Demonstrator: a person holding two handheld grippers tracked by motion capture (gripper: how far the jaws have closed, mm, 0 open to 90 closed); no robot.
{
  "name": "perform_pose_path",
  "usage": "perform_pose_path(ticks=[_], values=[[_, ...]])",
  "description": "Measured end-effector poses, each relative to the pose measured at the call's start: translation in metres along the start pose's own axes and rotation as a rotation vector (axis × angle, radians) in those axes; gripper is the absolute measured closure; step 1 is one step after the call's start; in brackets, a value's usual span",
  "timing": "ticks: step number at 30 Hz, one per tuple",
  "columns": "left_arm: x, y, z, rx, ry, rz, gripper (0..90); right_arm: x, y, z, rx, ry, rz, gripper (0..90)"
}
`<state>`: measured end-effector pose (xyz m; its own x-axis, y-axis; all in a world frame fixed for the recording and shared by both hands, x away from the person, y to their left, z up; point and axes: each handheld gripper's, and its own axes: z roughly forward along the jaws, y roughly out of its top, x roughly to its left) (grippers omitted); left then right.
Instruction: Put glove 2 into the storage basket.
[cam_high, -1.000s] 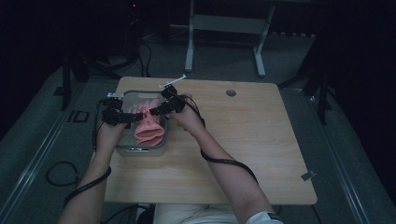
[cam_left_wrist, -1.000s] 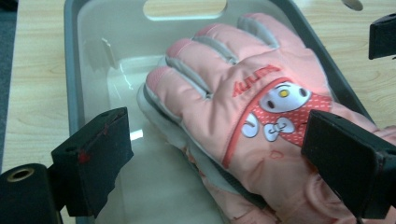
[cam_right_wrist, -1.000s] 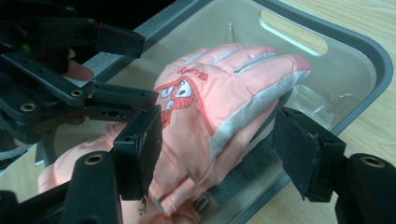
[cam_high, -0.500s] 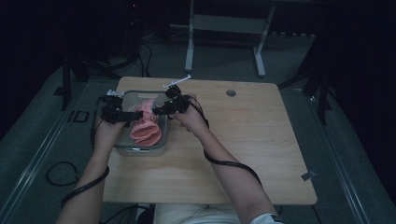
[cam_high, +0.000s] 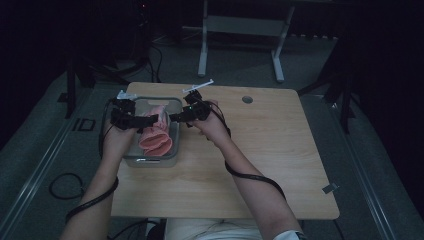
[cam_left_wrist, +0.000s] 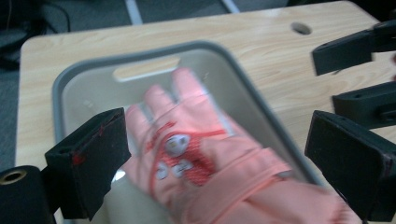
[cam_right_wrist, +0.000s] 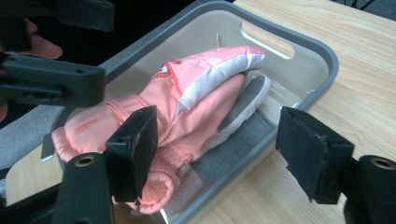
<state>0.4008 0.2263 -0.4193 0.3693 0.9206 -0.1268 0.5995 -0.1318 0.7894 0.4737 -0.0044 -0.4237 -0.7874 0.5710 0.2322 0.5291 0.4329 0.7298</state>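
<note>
My right gripper (cam_right_wrist: 219, 154) stood with its jaws wide apart and just been opening further, the left pad against the cuff of the pink glove (cam_right_wrist: 187, 112), the right pad out over the table (cam_right_wrist: 364, 60), pressing nothing. My left gripper (cam_left_wrist: 219, 163) also had its jaws spread, the glove's back lying between them, blurred; whether either pad pressed it I could not tell. The glove lay in the grey bin (cam_high: 176, 131), fingers toward the handle slot at the far end. The bin sat on the wooden table near its far left corner.
</note>
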Motion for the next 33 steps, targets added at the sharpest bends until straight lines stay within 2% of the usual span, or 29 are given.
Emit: perform_pose_path(ticks=[6, 11, 12, 13, 16, 18, 22, 24, 25, 27, 30, 31, 33], values=[[-0.027, 0.003, -0.003, -0.028, -0.055, 0.074, 6.0, -0.004, -0.007, -0.015, -0.014, 0.007, -0.028, 20.7], [-0.051, 0.002, -0.004, -0.044, -0.111, 0.122, 6.0, -0.008, -0.015, -0.028, -0.031, -0.006, -0.040, 20.4], [-0.051, 0.002, -0.004, -0.044, -0.111, 0.122, 6.0, -0.008, -0.015, -0.028, -0.031, -0.006, -0.040, 20.4], [-0.060, 0.000, -0.004, -0.056, -0.135, 0.137, 6.0, -0.010, -0.018, -0.030, -0.032, -0.008, -0.043, 20.3], [-0.073, -0.002, -0.003, -0.058, -0.167, 0.171, 6.0, -0.016, -0.027, -0.038, -0.035, -0.012, -0.041, 20.0], [-0.080, -0.004, -0.001, -0.073, -0.195, 0.172, 6.0, -0.020, -0.032, -0.041, -0.036, -0.021, -0.043, 20.0], [-0.096, -0.009, 0.003, -0.078, -0.244, 0.202, 6.0, -0.027, -0.043, -0.048, -0.028, -0.042, -0.040, 20.0], [-0.101, -0.011, 0.005, -0.075, -0.252, 0.211, 6.0, -0.029, -0.046, -0.049, -0.027, -0.045, -0.042, 20.0], [-0.109, -0.014, 0.007, -0.076, -0.273, 0.230, 6.0, -0.030, -0.049, -0.051, -0.023, -0.049, -0.044, 20.0], [-0.116, -0.017, 0.010, -0.083, -0.300, 0.235, 6.0, -0.034, -0.058, -0.056, -0.019, -0.056, -0.050, 19.9], [-0.124, -0.020, 0.012, -0.076, -0.315, 0.249, 6.0, -0.036, -0.065, -0.059, -0.019, -0.061, -0.053, 19.8], [-0.133, -0.024, 0.017, -0.074, -0.333, 0.268, 6.0, -0.037, -0.068, -0.060, -0.018, -0.060, -0.053, 19.8], [-0.139, -0.028, 0.021, -0.062, -0.349, 0.279, 6.0, -0.041, -0.080, -0.064, -0.022, -0.060, -0.045, 19.6]])
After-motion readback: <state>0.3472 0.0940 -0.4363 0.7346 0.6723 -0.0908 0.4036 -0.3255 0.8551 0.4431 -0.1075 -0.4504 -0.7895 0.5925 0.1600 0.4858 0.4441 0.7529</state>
